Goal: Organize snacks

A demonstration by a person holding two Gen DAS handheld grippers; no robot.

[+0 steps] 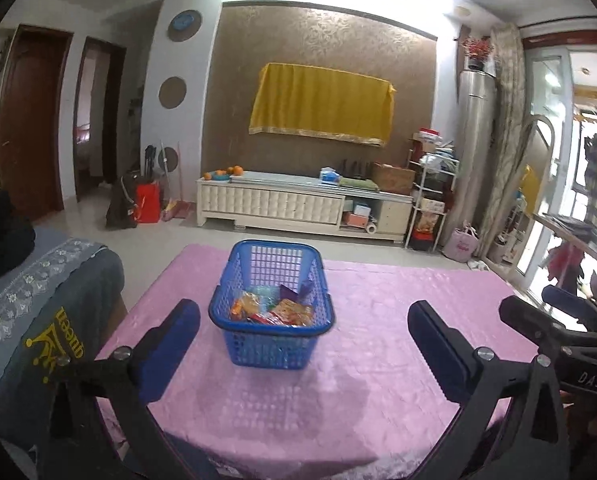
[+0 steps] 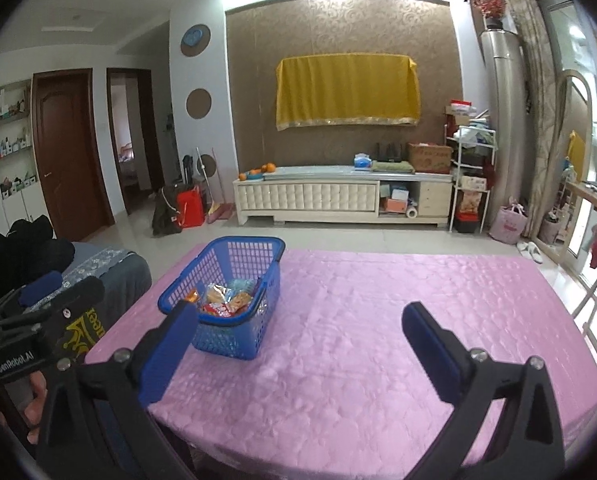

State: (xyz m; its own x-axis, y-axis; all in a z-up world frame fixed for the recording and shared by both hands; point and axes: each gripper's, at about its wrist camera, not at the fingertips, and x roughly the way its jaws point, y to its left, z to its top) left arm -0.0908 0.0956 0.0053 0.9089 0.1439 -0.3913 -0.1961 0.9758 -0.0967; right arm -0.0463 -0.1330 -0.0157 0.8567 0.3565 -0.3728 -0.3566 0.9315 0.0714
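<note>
snack packets (image 1: 276,309) blurred, labels unreadable

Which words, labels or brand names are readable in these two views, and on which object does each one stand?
"DAS": on the black body of the right tool, seen from the left wrist.
"GenRobot.AI": on the black body of the left tool, seen from the right wrist.
Yellow print on the grey cloth: not legible.
Snack packets in the blue basket: print too blurred.

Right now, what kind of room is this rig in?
Most likely a home living room. A low white media cabinet stands against a patterned feature wall, under a yellow cloth draped over something flat, probably a TV. The blue basket of snacks sits on a pink-covered table.
</note>
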